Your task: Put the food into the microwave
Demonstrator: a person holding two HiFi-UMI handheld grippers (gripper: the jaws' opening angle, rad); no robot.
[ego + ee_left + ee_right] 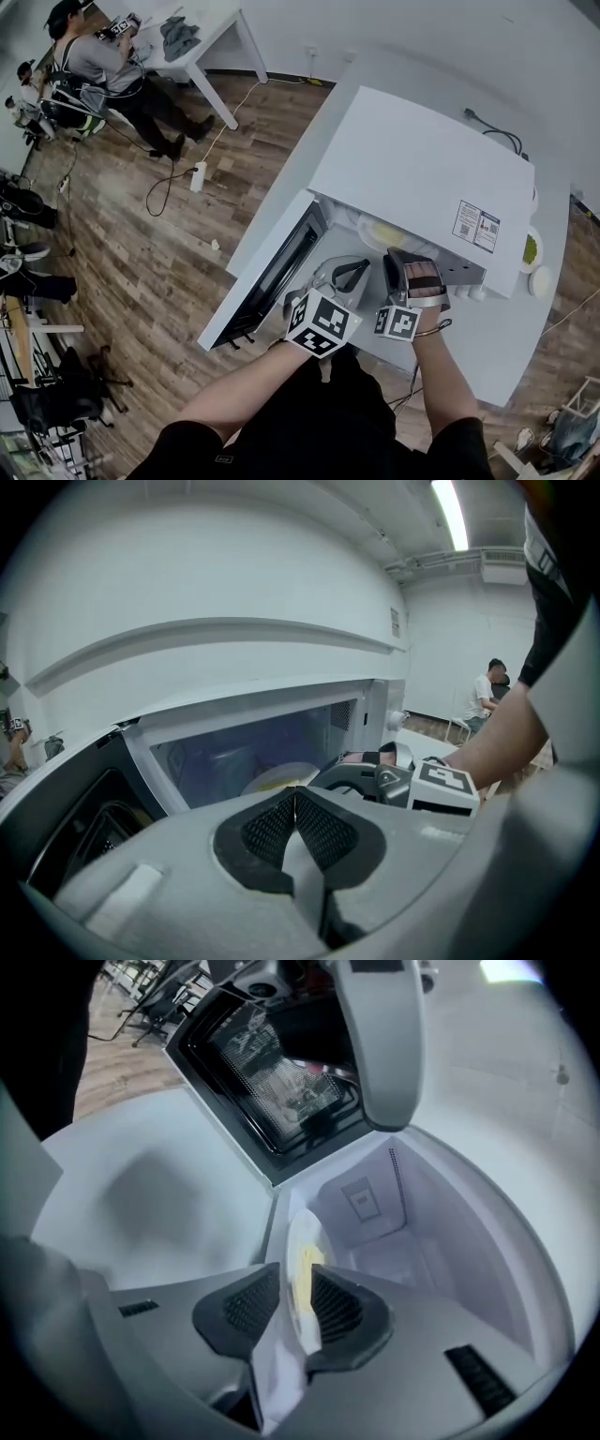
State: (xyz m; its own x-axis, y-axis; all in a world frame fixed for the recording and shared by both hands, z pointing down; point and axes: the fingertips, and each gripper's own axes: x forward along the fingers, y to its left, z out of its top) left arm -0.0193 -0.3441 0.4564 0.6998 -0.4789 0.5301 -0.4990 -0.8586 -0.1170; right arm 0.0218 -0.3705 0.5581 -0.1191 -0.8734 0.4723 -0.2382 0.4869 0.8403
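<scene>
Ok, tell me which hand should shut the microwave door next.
Left, probably. The left gripper, shut and empty, hangs outside on the side nearer the open door. The right gripper reaches into the microwave, jaws open around the rim of the plate of food, and would have to back out first.

Microwave cavity open (door swung aside), plate inside.

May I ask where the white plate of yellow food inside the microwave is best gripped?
Take the white plate by its near rim, coming level from the open front of the white microwave: it lies flat, and only that edge faces out.
</scene>
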